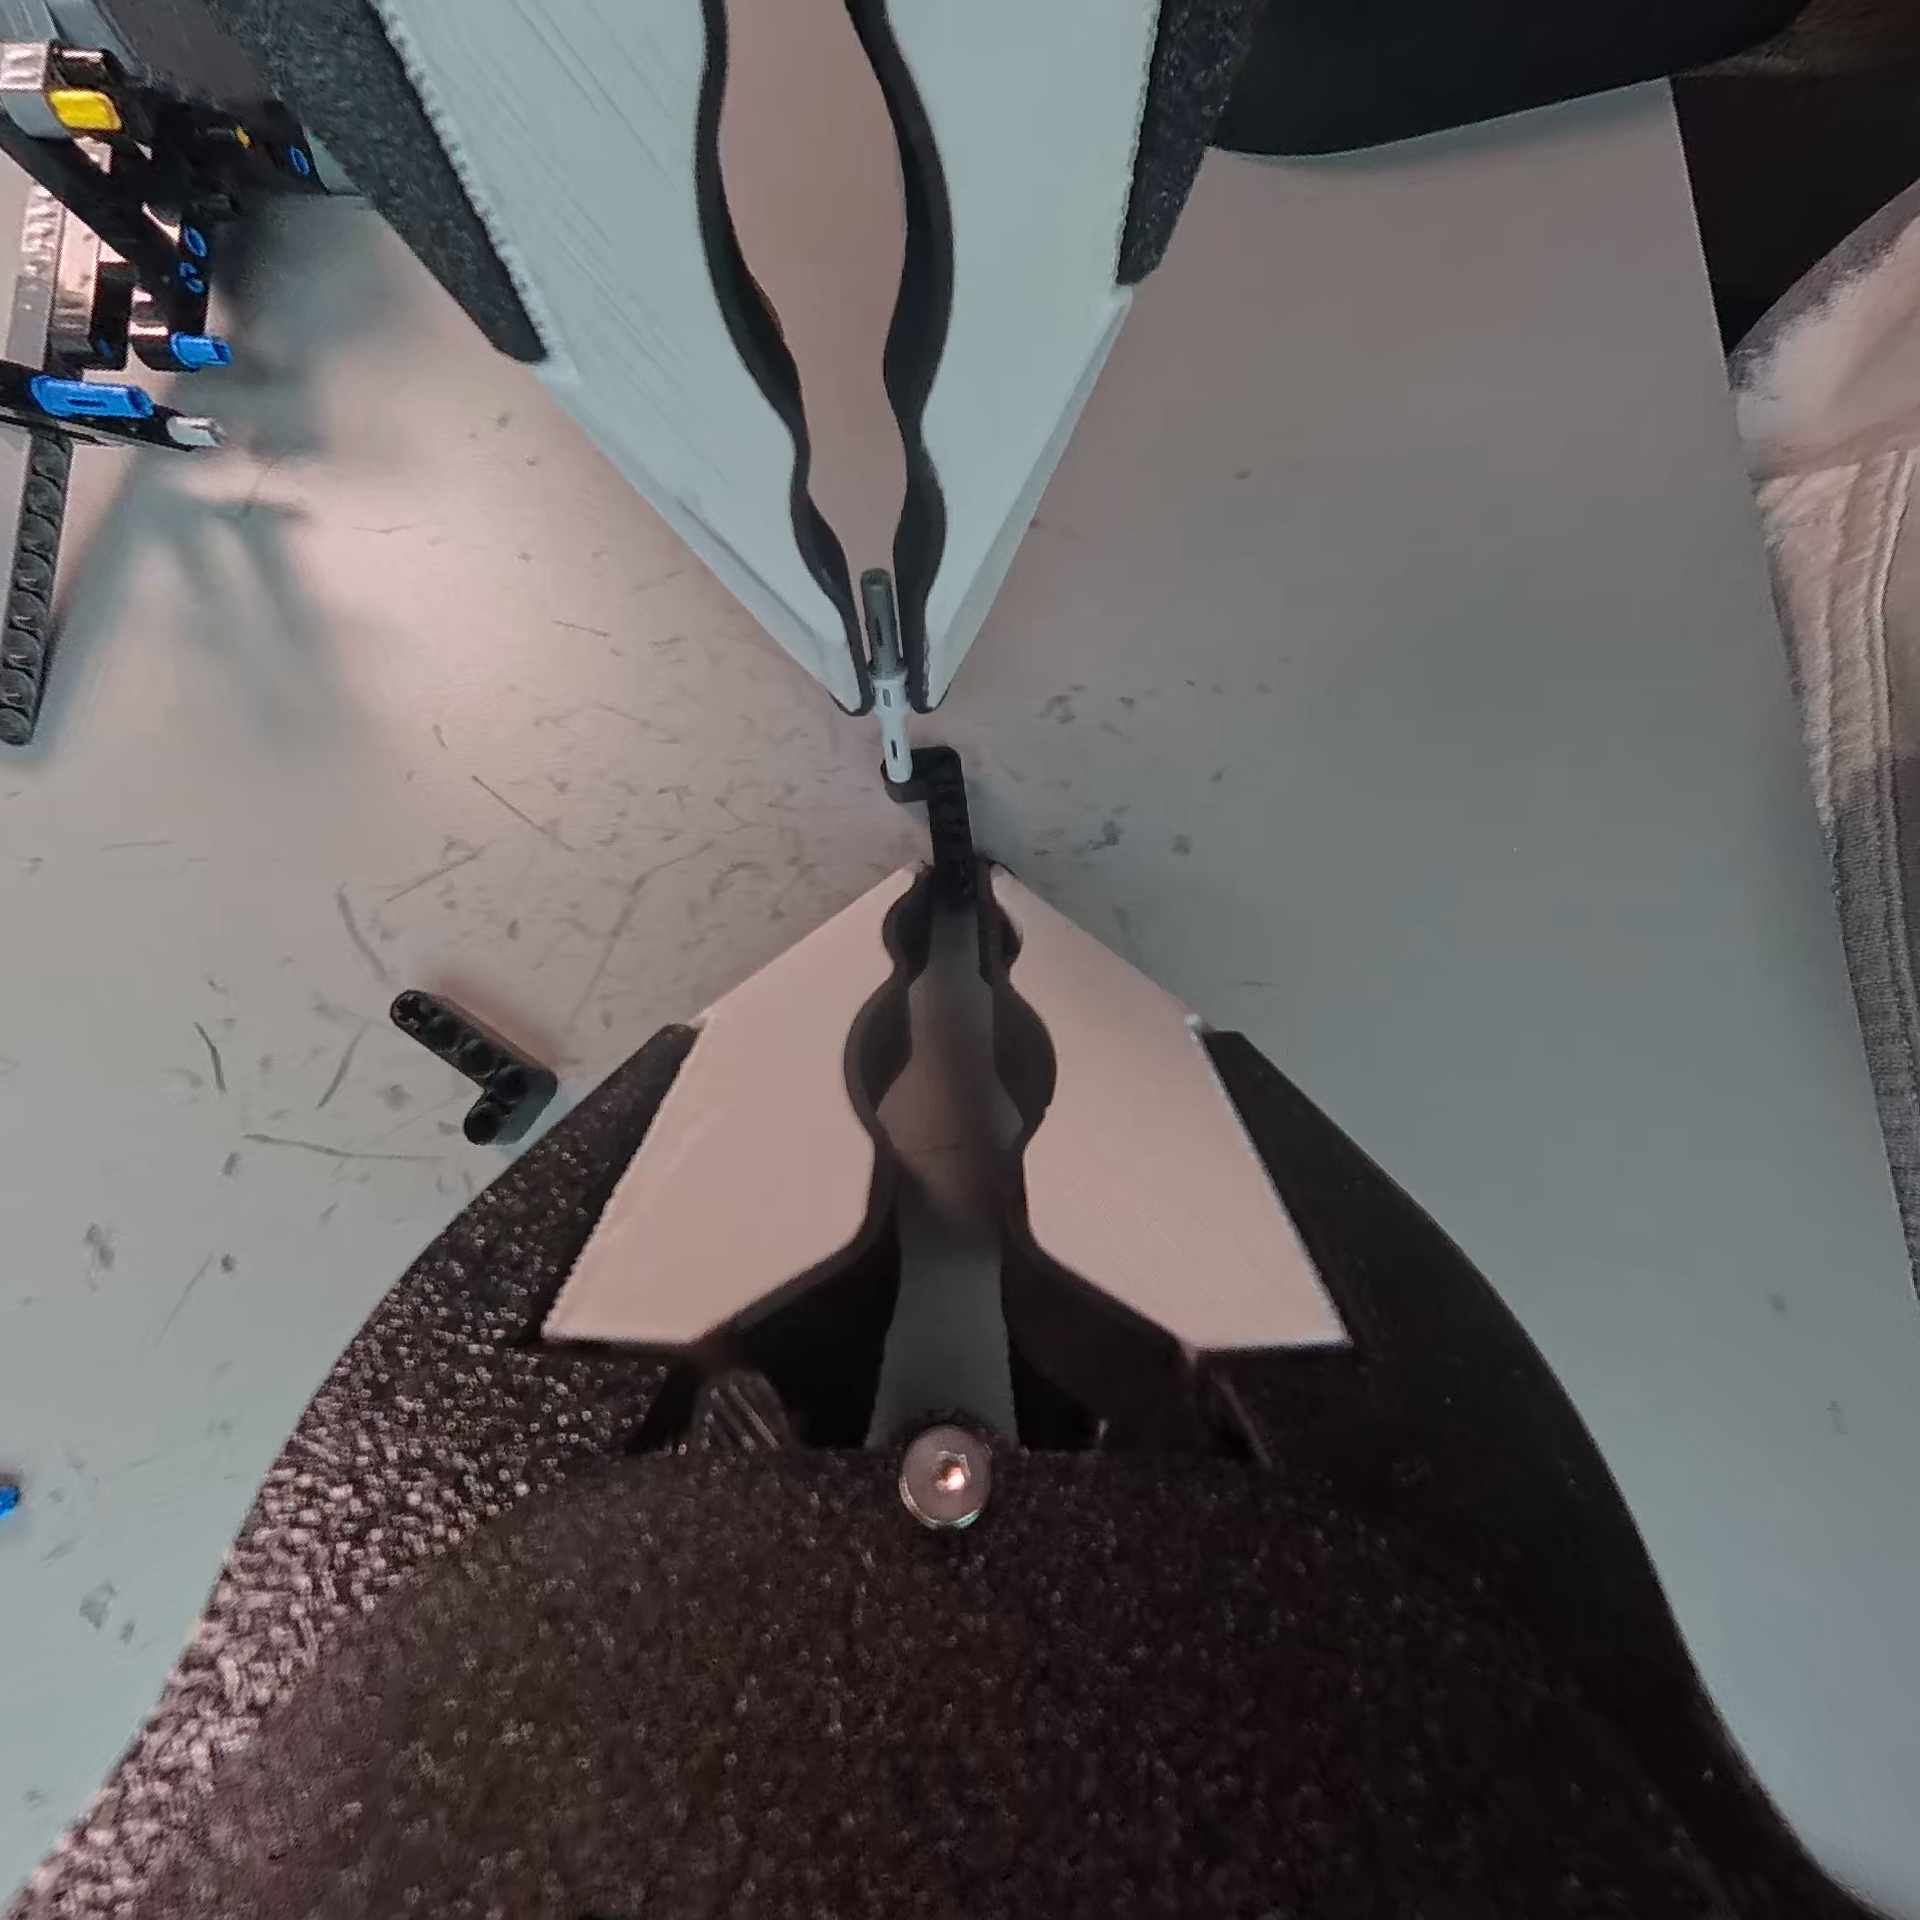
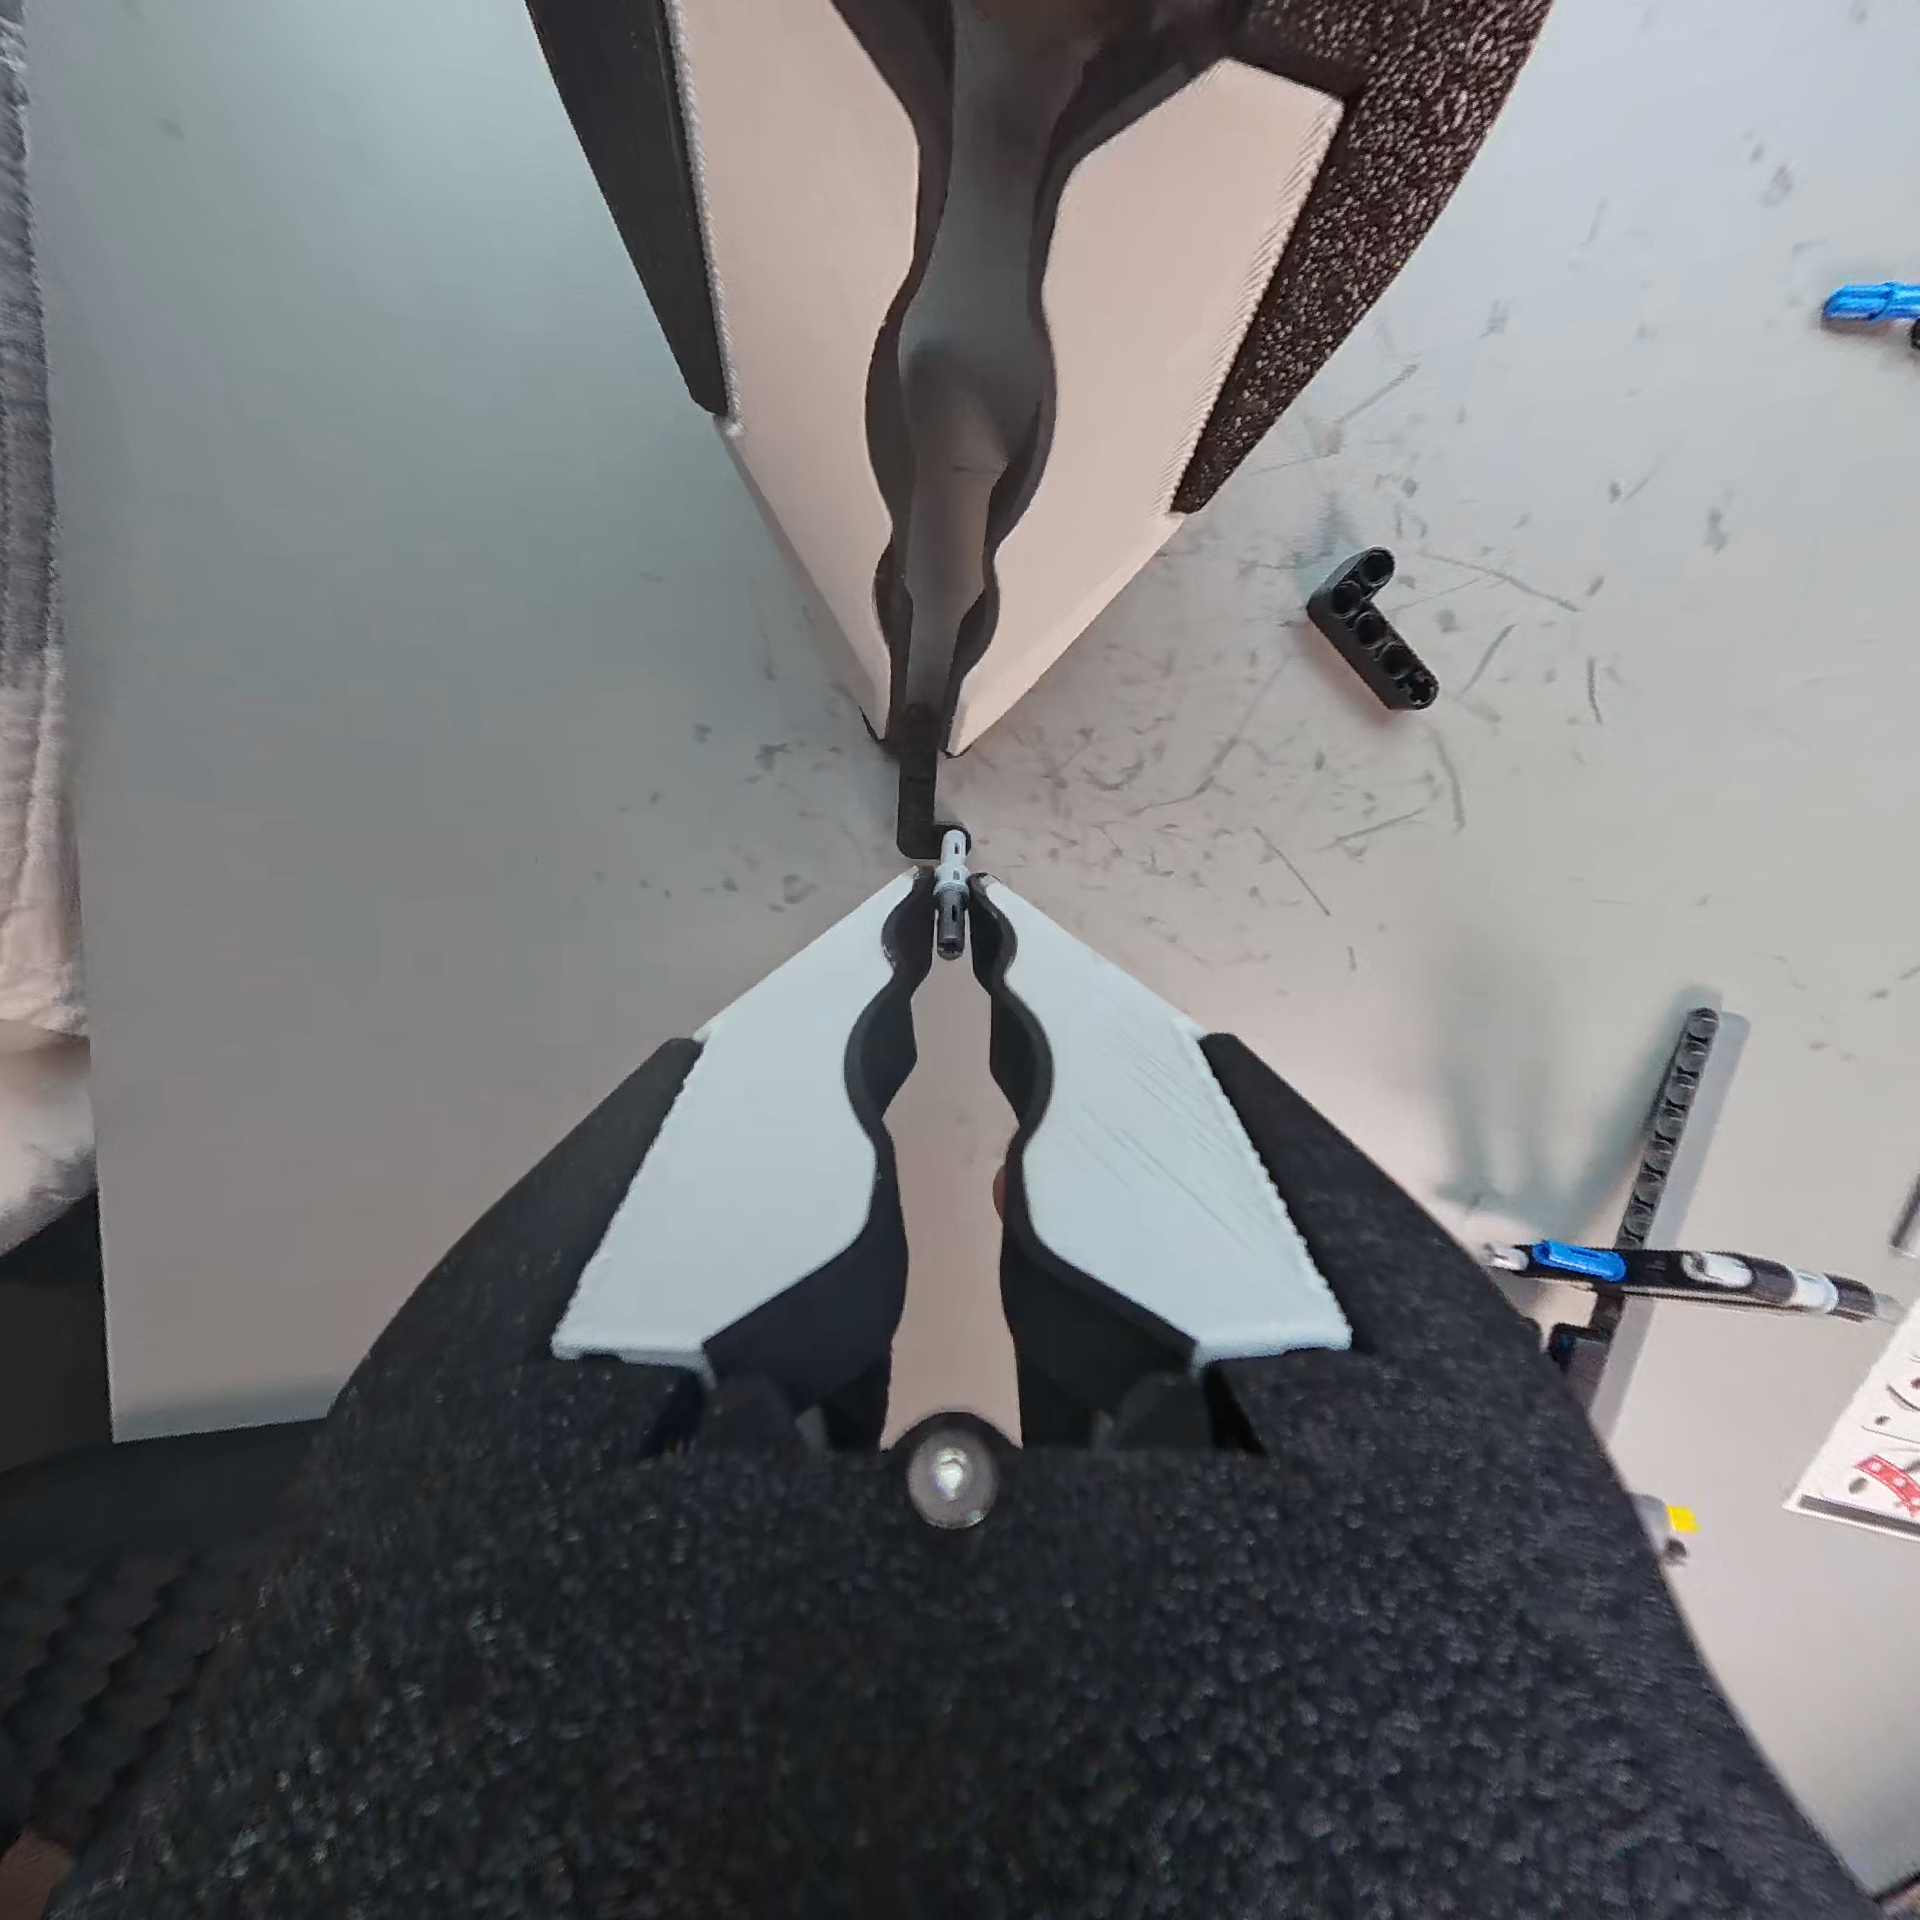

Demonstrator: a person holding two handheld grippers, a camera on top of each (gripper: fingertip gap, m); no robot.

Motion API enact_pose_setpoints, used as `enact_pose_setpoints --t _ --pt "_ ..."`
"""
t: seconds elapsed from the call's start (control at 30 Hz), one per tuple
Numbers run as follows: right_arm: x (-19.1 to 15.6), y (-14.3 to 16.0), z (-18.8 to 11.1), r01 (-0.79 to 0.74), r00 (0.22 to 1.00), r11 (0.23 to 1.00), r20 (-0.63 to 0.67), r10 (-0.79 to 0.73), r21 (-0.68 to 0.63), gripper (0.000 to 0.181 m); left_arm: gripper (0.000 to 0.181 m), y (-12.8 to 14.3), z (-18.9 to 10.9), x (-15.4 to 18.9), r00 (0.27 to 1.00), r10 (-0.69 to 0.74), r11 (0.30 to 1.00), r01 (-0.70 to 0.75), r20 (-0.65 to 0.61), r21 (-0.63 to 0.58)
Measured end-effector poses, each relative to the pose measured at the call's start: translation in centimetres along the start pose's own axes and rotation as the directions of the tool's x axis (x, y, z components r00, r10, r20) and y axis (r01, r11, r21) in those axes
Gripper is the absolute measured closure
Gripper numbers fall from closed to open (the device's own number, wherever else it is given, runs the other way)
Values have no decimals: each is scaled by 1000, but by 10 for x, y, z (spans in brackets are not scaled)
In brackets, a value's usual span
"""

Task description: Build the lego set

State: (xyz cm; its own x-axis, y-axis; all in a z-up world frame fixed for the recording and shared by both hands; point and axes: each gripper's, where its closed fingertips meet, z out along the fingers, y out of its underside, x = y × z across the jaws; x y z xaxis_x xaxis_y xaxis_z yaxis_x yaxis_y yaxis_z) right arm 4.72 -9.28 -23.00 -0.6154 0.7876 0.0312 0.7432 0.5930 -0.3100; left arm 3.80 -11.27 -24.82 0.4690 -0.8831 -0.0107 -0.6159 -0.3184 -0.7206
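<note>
Left gripper (image 1: pixel 954 878), pink-faced fingers, jaws closed down on a black L-shaped beam (image 1: pixel 940 805), which juts out toward 12 o'clock in the left wrist view. Right gripper (image 2: pixel 948 896), pale blue-grey fingers, jaws pinched nearly together on a small grey-and-white pin (image 2: pixel 950 883). The two tools meet nose to nose above the worktop (image 1: pixel 1351 727). Pin's white tip sits at or just inside the end hole of the beam's short leg; seating depth can't be read from either view.

Risks, as judged from here:
- Pin is gripped only at the very fingertips. A push slightly off the hole's axis could pivot it in the jaws or flick it out.
- Beam is held by one end, so insertion force may lever it round in the left grip and the hole would drift off line.
- Anything dropped lands on bare grey surface and may roll.

View differences:
- Left wrist view shows the partly built model (image 1: pixel 114 208) at 10 o'clock, black frame with blue pins and a yellow piece, and a long black beam (image 1: pixel 31 582) at 9 o'clock.
- Right wrist view shows a printed sheet (image 2: pixel 1870 1455) at 4 o'clock and a loose blue connector (image 2: pixel 1870 303) at 2 o'clock.
- A spare black L-beam (image 2: pixel 1371 629) lies loose, seen in both.
</note>
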Motion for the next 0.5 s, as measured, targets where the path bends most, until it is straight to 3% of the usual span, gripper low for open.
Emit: enact_pose_setpoints --t 0.27,0.5 --pt "6 -12 2 -145 988 988 -42 148 50 175 171 -1 1 -6 998 32 999 -32 46 -1" --pt "6 -9 1 -161 985 985 -49 164 59 175 171 -1 2 -6 999 24 1000 -24 48 -5"
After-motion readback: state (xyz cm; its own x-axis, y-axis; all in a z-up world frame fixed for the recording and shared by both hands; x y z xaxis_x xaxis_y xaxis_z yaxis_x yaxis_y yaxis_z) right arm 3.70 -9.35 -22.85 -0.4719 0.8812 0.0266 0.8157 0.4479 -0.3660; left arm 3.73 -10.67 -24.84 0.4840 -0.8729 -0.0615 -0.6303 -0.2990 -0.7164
